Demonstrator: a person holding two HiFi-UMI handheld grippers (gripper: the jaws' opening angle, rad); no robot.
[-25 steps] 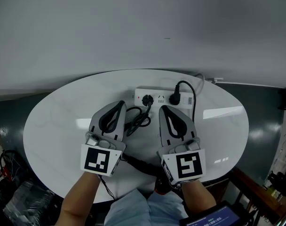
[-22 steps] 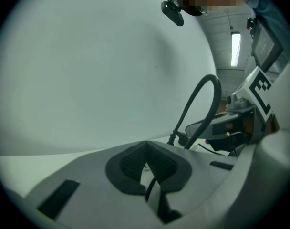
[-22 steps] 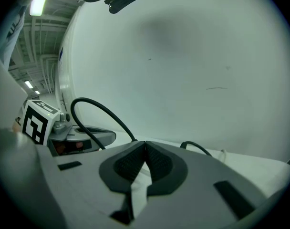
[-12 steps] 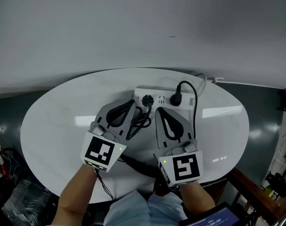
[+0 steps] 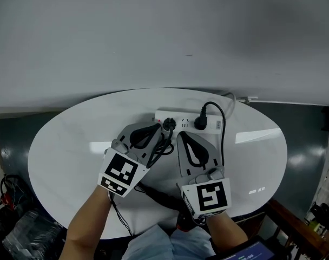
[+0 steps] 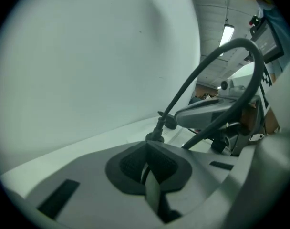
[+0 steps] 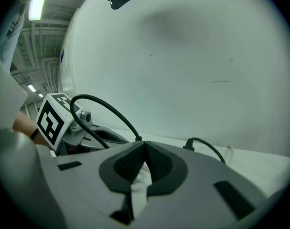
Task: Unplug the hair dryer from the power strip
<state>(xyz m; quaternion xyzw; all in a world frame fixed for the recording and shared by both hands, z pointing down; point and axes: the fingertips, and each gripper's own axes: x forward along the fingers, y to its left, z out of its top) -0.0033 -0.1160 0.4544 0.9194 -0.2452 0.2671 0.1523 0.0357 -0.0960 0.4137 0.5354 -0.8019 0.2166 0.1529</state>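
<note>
My left gripper (image 6: 145, 146) and right gripper (image 7: 144, 143) both have jaws pressed together, empty. Just past my left jaws, a looped black cable (image 5: 163, 141) runs to a round black plug (image 5: 169, 124) in the long white power strip (image 5: 186, 114) near the white oval tabletop (image 5: 72, 145)'s far edge. Tugging the cable could drag the strip. The hair dryer is out of sight, so the second black plug (image 5: 201, 123) may be its.

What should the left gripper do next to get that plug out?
Probably open its jaws: the left gripper is shut, its tips right beside the black plug still seated in the power strip, so it cannot grasp it yet.
</note>
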